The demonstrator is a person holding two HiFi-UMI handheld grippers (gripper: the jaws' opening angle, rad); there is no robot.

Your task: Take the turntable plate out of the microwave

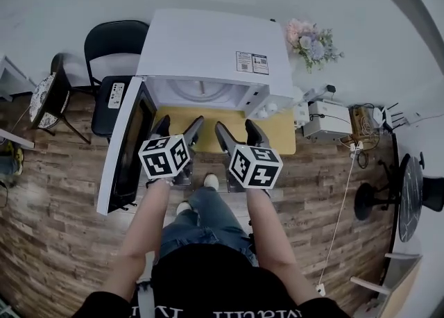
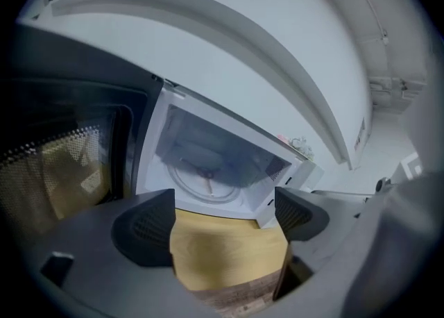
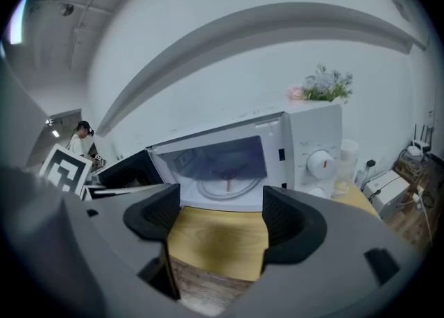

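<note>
A white microwave [image 1: 208, 60] stands on a yellow wooden table [image 1: 281, 136], its dark door [image 1: 128, 146] swung open to the left. Inside, the clear glass turntable plate [image 1: 201, 91] lies flat on the cavity floor; it also shows as a round plate [image 2: 205, 181] in the left gripper view and a round plate [image 3: 229, 186] in the right gripper view. My left gripper [image 1: 178, 129] and right gripper [image 1: 236, 131] hover side by side over the table's front, short of the cavity. The left gripper [image 2: 223, 216] and right gripper [image 3: 220, 218] are both open, with nothing between their fingers.
A black chair [image 1: 114, 46] stands left of the microwave and a flower bunch [image 1: 312, 39] at its right. A white device [image 1: 326, 119] with cables sits further right. A clear cup [image 3: 345, 164] stands beside the control dial [image 3: 318, 164]. A person [image 3: 80, 139] is far off.
</note>
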